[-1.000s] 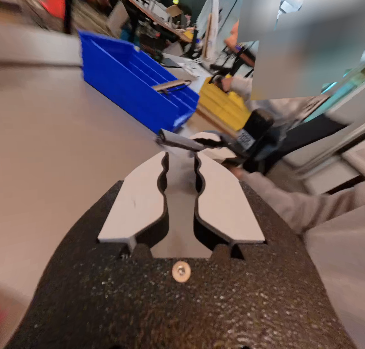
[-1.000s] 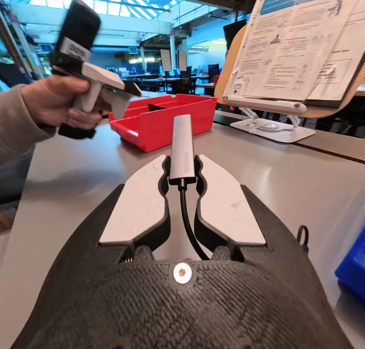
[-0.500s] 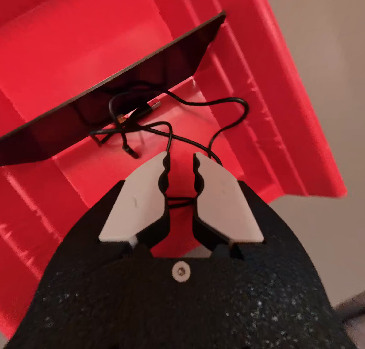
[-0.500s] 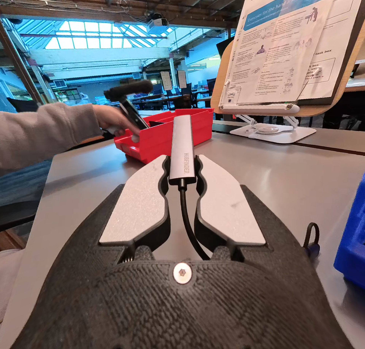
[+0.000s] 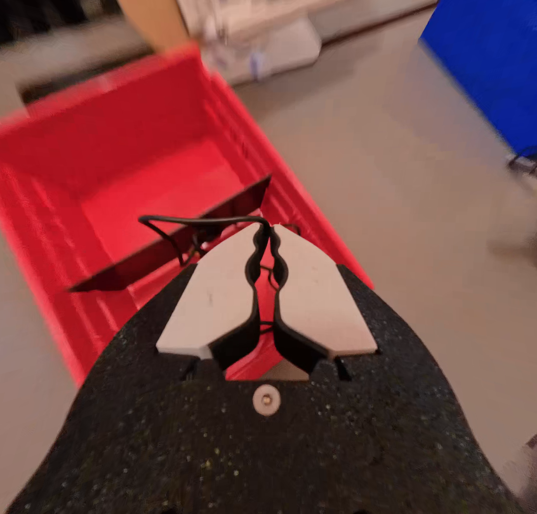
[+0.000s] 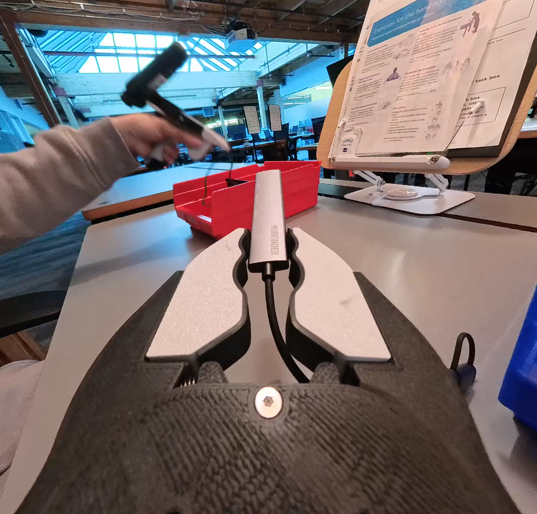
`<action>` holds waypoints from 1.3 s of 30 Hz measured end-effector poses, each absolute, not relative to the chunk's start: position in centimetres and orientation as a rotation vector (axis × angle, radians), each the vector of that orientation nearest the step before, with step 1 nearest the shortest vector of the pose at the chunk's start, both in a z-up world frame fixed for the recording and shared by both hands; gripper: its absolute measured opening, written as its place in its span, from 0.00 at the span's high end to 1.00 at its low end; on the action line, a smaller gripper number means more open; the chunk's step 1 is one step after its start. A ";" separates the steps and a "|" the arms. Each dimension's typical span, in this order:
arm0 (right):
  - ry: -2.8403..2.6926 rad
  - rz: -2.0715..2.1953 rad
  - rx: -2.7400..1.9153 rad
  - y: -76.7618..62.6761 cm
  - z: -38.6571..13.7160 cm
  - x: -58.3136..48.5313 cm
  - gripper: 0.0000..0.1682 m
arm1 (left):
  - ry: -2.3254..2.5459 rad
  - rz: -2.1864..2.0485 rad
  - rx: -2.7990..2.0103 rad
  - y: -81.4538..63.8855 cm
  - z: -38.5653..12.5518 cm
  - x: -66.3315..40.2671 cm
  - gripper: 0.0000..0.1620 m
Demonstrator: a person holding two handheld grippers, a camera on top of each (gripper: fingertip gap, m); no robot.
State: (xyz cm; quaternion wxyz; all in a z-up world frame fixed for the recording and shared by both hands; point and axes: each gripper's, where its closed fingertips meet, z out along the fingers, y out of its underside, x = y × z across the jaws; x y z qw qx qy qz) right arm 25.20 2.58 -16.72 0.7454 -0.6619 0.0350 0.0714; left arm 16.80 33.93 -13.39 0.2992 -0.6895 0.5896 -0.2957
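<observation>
- My left gripper (image 5: 266, 229) sits at the centre of the left wrist view, pinched almost fully together at the tips on a thin black cable (image 5: 200, 220) — the wire runs out leftward from the tips in a loop, then drops toward the bin.
- That cable hangs over the red bin (image 5: 87, 139), which fills the left half of that frame; the bin's dark divider (image 5: 162, 256) crosses it diagonally just under the loop.
- My right gripper (image 6: 268, 240) is at mid-frame in the right wrist view, clamped on a slim grey hub (image 6: 266, 218). Its long axis points straight away from me, up the frame, and its own black lead (image 6: 274, 325) trails back between the fingers.
- In the right wrist view the left gripper shows upper left, held in a hand (image 6: 151, 135) above the bin's left end, wire dangling below it — so the two held items are well apart, the cable up and left of the hub's far tip.
- A blue bin (image 6: 520, 381) edges in at lower right; a document stand (image 6: 406, 163) with printed sheets fills the upper right.
- Everything rests on a grey table (image 6: 406, 267).
</observation>
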 end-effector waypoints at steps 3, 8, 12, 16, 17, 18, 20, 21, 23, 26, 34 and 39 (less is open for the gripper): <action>0.079 0.161 -1.445 2.5 -16.7 25.3 0.85 | 1.468 -0.812 -1.565 33.3 -3.8 16.1 0.98; 0.096 0.175 -1.420 2.3 -16.5 25.6 0.85 | 1.379 -0.951 -1.198 28.5 11.4 14.7 0.98; 0.108 0.179 -1.406 2.1 -16.4 25.8 0.85 | 1.422 -1.018 -0.999 23.6 18.6 14.9 0.98; 0.141 0.193 -1.365 1.6 -16.0 26.3 0.85 | 1.448 -1.068 -0.874 20.0 23.0 16.0 0.98; 0.158 0.201 -1.346 1.4 -15.9 26.6 0.85 | 1.457 -1.096 -0.861 19.1 23.7 16.3 0.98; 0.175 0.210 -1.326 1.2 -15.8 26.9 0.85 | 1.466 -1.132 -0.850 18.3 24.2 16.7 0.98; 0.204 0.201 -1.294 0.6 -15.6 27.8 0.85 | 1.519 -1.173 -0.841 16.7 23.6 17.7 0.98; 0.211 0.192 -1.283 0.2 -15.5 28.2 0.85 | 1.549 -1.180 -0.840 16.0 22.5 18.3 0.98; 0.228 0.182 -1.269 -0.4 -15.4 28.9 0.85 | 1.623 -1.163 -0.855 14.8 18.9 19.6 0.98; 0.260 0.214 -1.203 -1.3 -15.0 29.6 0.85 | 1.734 -1.124 -0.821 13.1 11.6 21.1 0.98; 0.209 0.209 -1.234 -0.7 -15.1 28.7 0.85 | 2.026 -1.144 -1.064 13.1 -8.3 19.7 0.98; 0.196 0.219 -1.236 -0.7 -15.1 28.5 0.85 | 2.326 -1.180 -1.133 11.0 -15.0 14.7 0.98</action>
